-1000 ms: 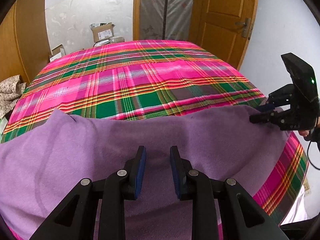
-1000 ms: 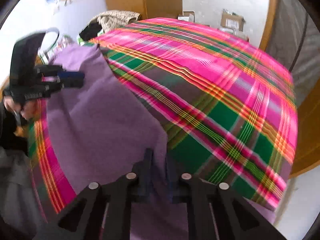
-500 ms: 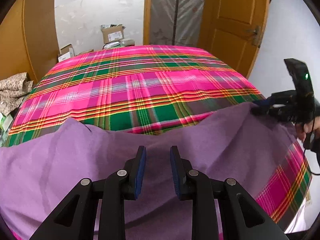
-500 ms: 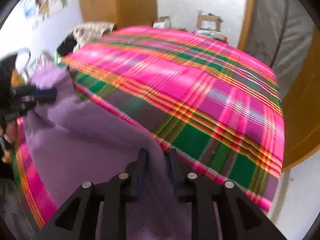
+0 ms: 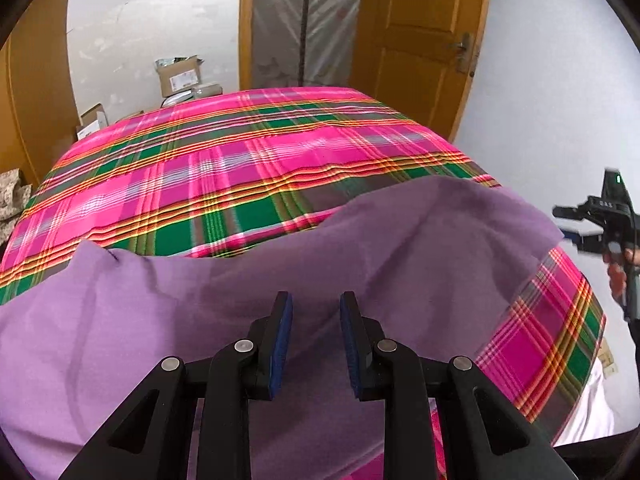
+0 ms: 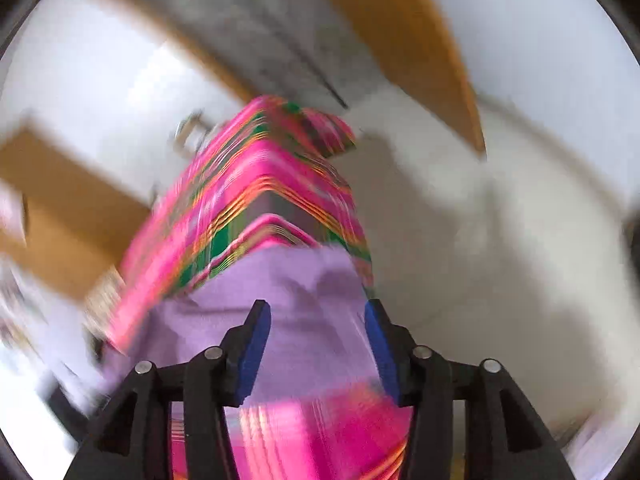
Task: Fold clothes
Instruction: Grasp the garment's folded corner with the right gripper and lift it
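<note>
Left tongs [image 5: 315,336] hover with jaws apart over the near part of the purple garment [image 5: 280,288], nothing between the blue pads [image 5: 280,340]. Right tongs [image 6: 318,350] are spread wide and grip nothing; in the left wrist view they sit off the garment's far right corner, beside the bed's edge. That garment lies rumpled across the near end of the bed, on the pink-and-green plaid bedspread [image 5: 248,168]; the right wrist view is heavily blurred.

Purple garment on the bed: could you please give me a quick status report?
Left gripper open, nothing between fingers. Right gripper open wide, view blurred. Purple garment spread across near edge of plaid bed, not gripped. Nothing in the way.
</note>
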